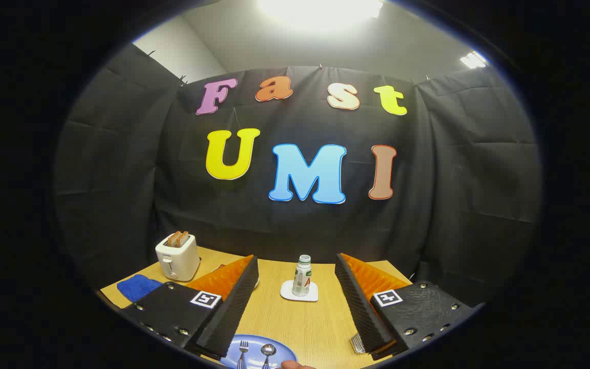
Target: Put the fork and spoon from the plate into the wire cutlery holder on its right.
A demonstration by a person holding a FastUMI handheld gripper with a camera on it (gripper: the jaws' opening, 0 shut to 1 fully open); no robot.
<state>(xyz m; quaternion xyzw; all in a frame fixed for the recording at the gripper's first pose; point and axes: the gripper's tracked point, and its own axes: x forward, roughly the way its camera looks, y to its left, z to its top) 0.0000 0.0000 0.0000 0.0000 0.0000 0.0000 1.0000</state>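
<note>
Counter (320, 328): light wood, running under and beyond the jaws to the black cloth wall.

Jaws (297, 307): spread wide, nothing between them but bare counter; black ribbed pads, orange backs, each carrying a square marker.

Toaster (177, 255): white, with two slices of toast standing in its slots, beyond the left jaw and near the wall.

Plate (254, 344): blue, partly seen, low between the jaws and close against the left jaw's base.

Cloth (137, 287): blue, folded, outside the left jaw, just in front of the toaster.

Coaster (299, 291): white, square, ahead of the jaws and midway between them.

Bottle (302, 275): small, upright on the coaster.

Holder (358, 343): wire, only a corner seen beside the right jaw's base.

Fork (242, 353): lying on the plate, tines pointing ahead.

Spoon (267, 352): on the plate just right of the fork, bowl pointing ahead.
</note>
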